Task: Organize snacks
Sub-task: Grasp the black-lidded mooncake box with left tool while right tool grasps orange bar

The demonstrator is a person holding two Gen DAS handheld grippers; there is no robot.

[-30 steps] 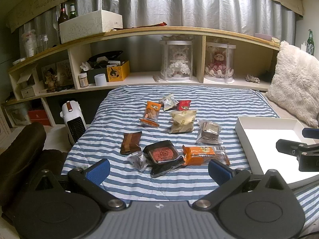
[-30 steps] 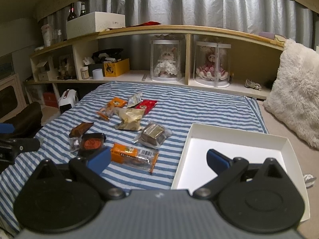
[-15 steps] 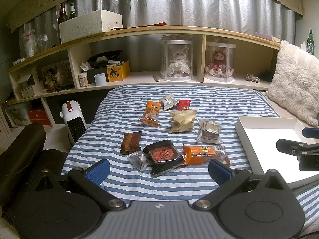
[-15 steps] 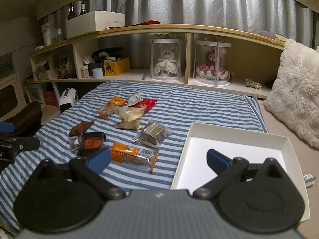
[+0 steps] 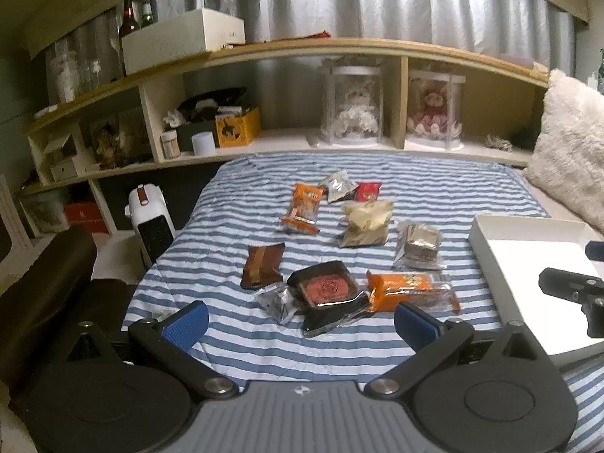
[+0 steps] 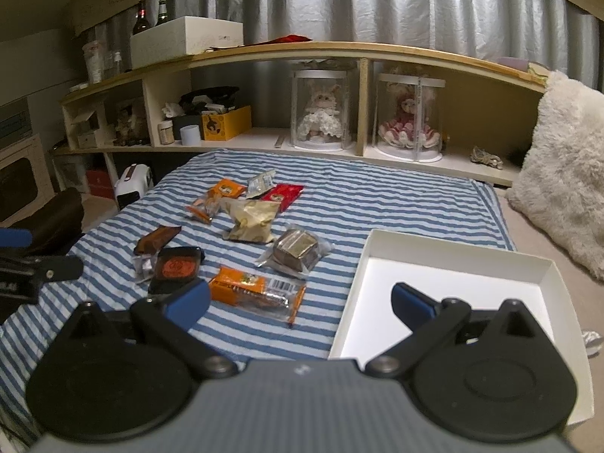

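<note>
Snacks (image 5: 339, 249): nine mixed wrappers, frame centre | white box (image 6: 445, 264): lower right | left gripper (image 5: 302, 324): jaws apart, holding nothing | right gripper (image 6: 300, 304): jaws apart, holding nothing

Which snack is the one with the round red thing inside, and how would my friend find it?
Start at the blue-and-white striped blanket and look at the near end of the snack pile, left of the white box. The mooncake pack lies there between a crinkly silver wrapper and a long orange packet. It alone is a black tray with a round reddish cake under clear film.
</note>
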